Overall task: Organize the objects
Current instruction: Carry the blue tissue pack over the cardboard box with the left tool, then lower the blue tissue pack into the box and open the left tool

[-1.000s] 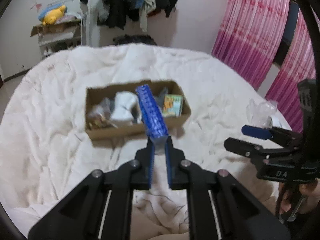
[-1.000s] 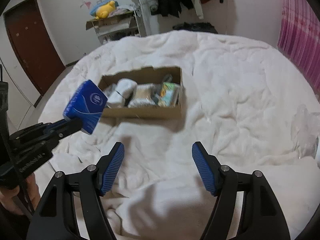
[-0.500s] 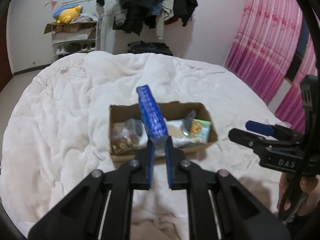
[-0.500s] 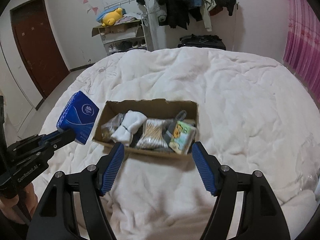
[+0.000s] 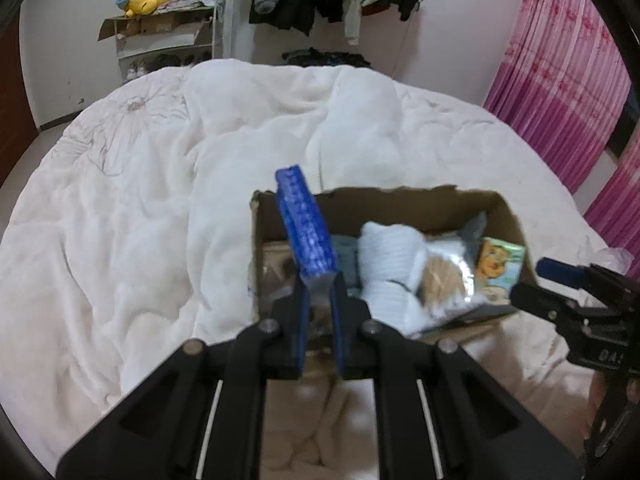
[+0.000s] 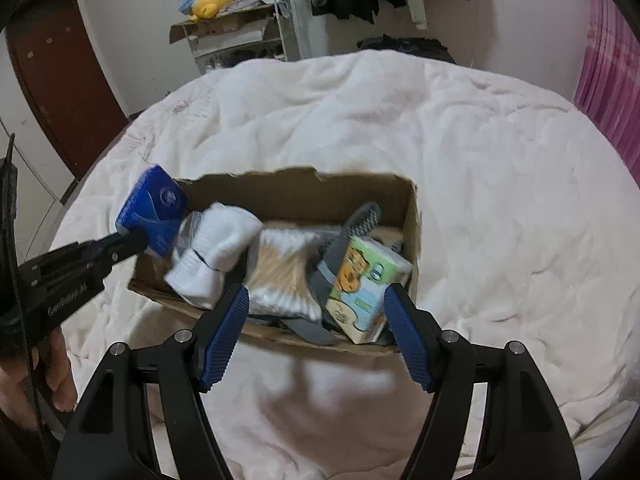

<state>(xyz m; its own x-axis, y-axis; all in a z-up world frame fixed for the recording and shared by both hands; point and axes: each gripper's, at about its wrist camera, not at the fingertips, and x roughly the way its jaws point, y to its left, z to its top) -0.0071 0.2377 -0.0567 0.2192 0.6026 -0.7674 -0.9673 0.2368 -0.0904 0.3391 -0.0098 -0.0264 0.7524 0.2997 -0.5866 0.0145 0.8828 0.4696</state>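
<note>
Left gripper [image 5: 320, 316] of mine is clamped on a blue tissue pack [image 5: 306, 226], pinching its near end so the pack stands on edge and sticks out forward; from the right wrist camera the same pack [image 6: 154, 210] hangs over the left end of the cardboard box [image 6: 304, 188]. My right gripper [image 6: 316, 332] is spread wide with nothing between its blue pads [image 6: 224, 334], poised just in front of the box's near wall.

Working down by size: the white duvet [image 6: 480, 160] covers the whole bed and carries everything. The box sits on it, nearer the bed's front edge than its far edge, open at the top. Inside, from the left end to the right end, I see a rolled pair of white socks [image 6: 216, 252], a clear packet of cotton swabs [image 6: 284, 276], a grey comb [image 6: 352, 232] leaning tilted, and a green cartoon-printed tissue pack [image 6: 364, 288] propped against the right end wall. The packet lies against the socks, and the comb rests between the swabs and the green pack.

Beyond the bed's far edge stands a rack with a yellow plush toy [image 6: 210, 2] on top.
</note>
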